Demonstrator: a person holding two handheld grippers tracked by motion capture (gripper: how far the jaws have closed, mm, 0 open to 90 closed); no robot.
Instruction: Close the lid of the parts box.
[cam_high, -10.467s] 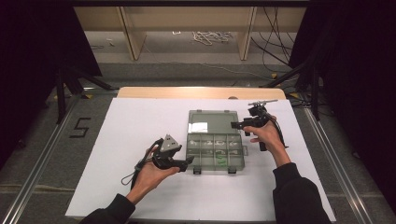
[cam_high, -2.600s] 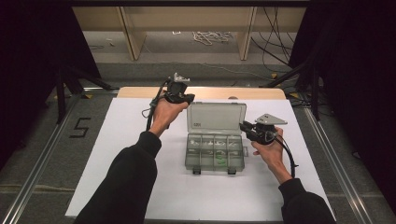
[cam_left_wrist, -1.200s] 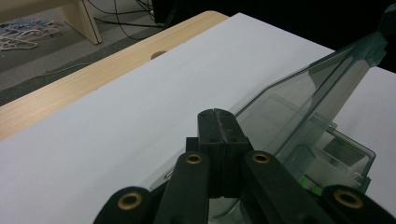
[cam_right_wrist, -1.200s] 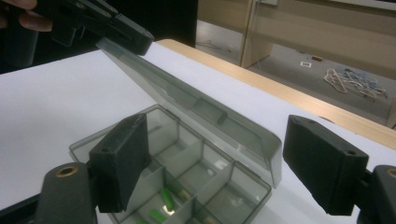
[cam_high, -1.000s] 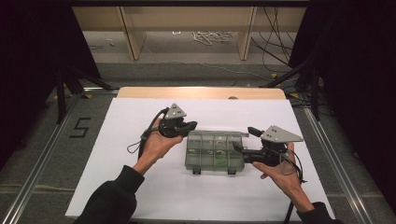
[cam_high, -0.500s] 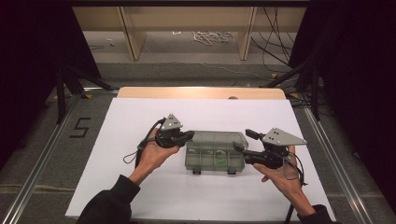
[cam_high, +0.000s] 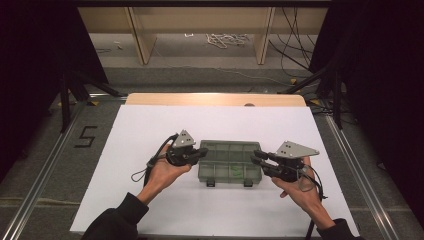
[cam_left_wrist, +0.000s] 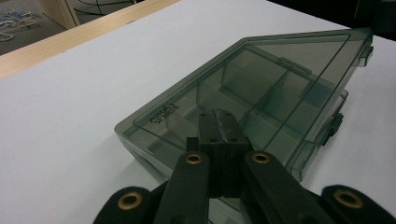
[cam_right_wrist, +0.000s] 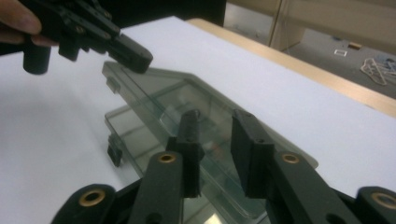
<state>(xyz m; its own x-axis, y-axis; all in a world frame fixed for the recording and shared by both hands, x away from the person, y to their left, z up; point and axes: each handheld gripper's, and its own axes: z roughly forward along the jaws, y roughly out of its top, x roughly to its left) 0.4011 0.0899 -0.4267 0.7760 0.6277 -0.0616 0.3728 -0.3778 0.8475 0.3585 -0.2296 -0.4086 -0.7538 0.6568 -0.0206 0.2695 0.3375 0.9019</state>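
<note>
Left hand (cam_high: 162, 172): enters from the lower left of the high view, palm up under its tool, dark sleeve behind it.
Left gripper (cam_high: 201, 153): jaws pressed fully together with nothing between them; closed tips resting on the left end of the box lid, as seen from above and along the jaws in the left gripper view (cam_left_wrist: 223, 133); seen also in the right gripper view (cam_right_wrist: 135, 55) as a dark closed tip at the far corner of the lid.
Cable (cam_high: 150, 167): loops from the left gripper down beside the left hand onto the white sheet.
Compartment box (cam_high: 230, 161): translucent grey-green plastic, near the middle of the tabletop, between the two grippers; lid down over the tray, though in the right gripper view (cam_right_wrist: 187, 119) its near edge appears slightly raised above the tray; inner dividers visible through the lid (cam_left_wrist: 261, 88); two dark latches on the front edge facing the person.
Right gripper (cam_high: 256, 157): jaws have just been closing, now standing partly apart at the right end of the box; lid edge lies between them in the right gripper view (cam_right_wrist: 219, 135); contact of the pads with the lid not discernible.
Right hand (cam_high: 300, 187): enters from the lower right, cupped beneath the gripper body.
Tabletop (cam_high: 150, 125): white covering, pale wooden strip along the far edge.
</note>
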